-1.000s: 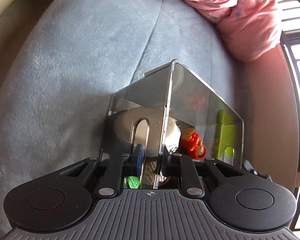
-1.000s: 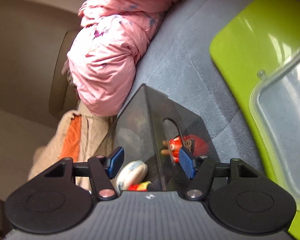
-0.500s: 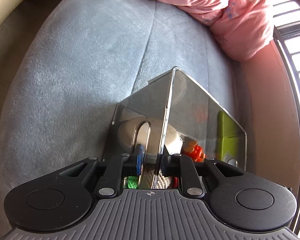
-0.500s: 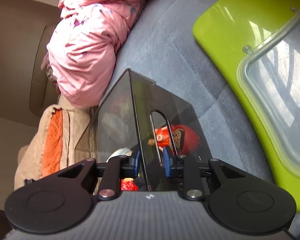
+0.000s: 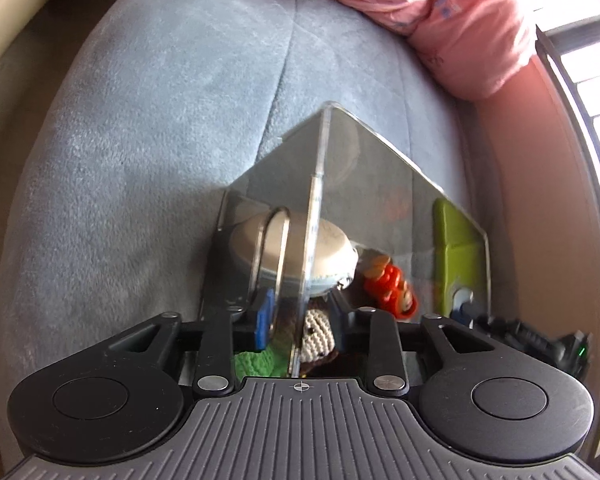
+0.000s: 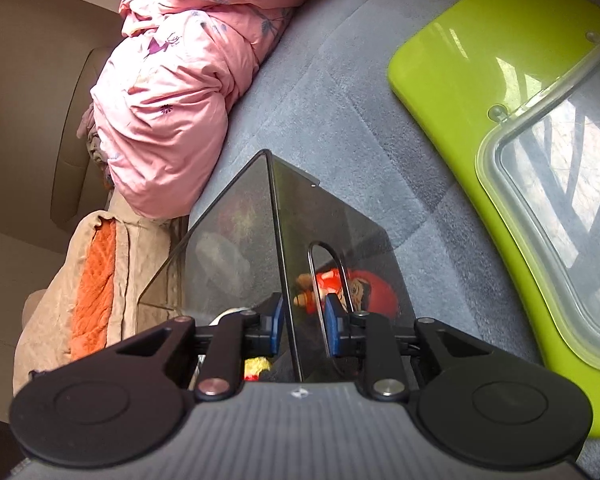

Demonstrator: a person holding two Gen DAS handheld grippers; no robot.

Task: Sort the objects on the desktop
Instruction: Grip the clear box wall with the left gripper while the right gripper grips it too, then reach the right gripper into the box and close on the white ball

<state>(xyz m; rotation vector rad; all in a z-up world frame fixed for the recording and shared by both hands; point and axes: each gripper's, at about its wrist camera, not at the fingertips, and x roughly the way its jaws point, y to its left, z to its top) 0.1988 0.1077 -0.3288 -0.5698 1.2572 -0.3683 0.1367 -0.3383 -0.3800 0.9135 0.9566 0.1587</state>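
A smoked see-through box (image 5: 380,184) (image 6: 340,224) stands on the blue-grey plush surface (image 5: 160,140). It holds a red toy figure (image 5: 392,288) (image 6: 364,288), a pale round case (image 5: 328,248) and a crocheted doll (image 5: 318,332). My left gripper (image 5: 300,320) straddles one upright wall by its slot handle. Its jaws are opening and both pads stand clear of the wall. My right gripper (image 6: 303,322) straddles the opposite wall beside that wall's slot handle. Its jaws are closing, with the pads pressed on the wall.
A lime-green tray (image 6: 460,64) carrying a clear plastic lid (image 6: 560,200) lies to the right of the box. A rumpled pink quilt (image 6: 168,92) (image 5: 460,12) lies behind it. A beige and orange blanket (image 6: 96,272) sits at the left edge.
The left pads, earlier tight on the box wall, have parted from it. The right jaws, wide a second ago, have closed onto the other wall.
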